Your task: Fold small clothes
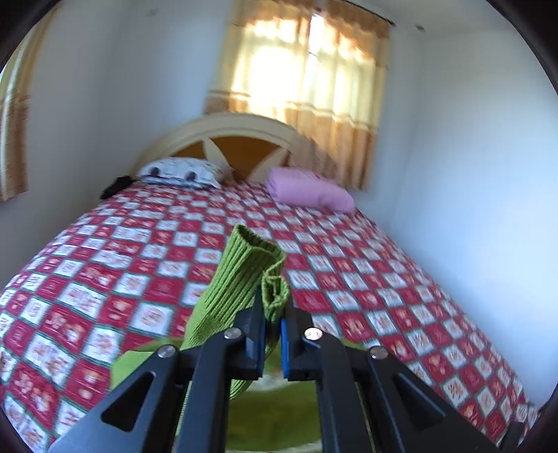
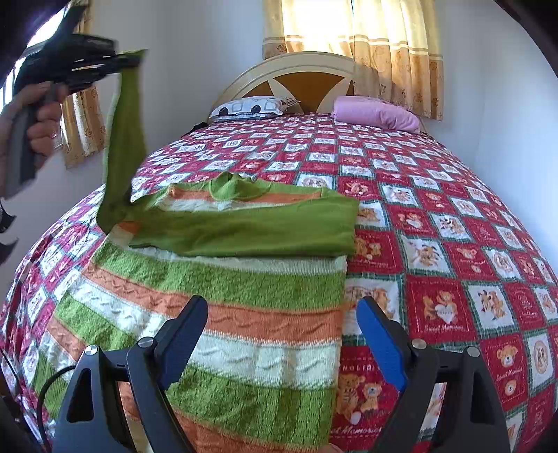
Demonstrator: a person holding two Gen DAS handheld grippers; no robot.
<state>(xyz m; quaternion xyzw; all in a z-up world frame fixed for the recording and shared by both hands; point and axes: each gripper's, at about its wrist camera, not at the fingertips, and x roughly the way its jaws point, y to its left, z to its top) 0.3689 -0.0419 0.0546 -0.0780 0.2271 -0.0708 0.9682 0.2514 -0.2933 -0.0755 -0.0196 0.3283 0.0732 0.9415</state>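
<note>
A small knitted sweater (image 2: 226,306) with green, orange and white stripes lies flat on the bed. One plain green sleeve (image 2: 251,230) is folded across its chest. The other green sleeve (image 2: 125,139) is lifted high off the bed at the left. My left gripper (image 2: 129,62), held by a person's hand (image 2: 42,122), is shut on that sleeve's ribbed cuff. In the left wrist view the cuff (image 1: 244,268) sticks up from between the left gripper's (image 1: 273,313) blue pads. My right gripper (image 2: 281,303) hovers open over the sweater's lower body with nothing between its fingers.
A red and white checked quilt (image 2: 453,244) covers the bed. At the headboard (image 2: 303,73) lie a patterned pillow (image 2: 251,106) and a pink pillow (image 2: 376,111). A white wall (image 2: 505,139) runs close along the bed's right side; a curtained window (image 2: 366,31) is behind.
</note>
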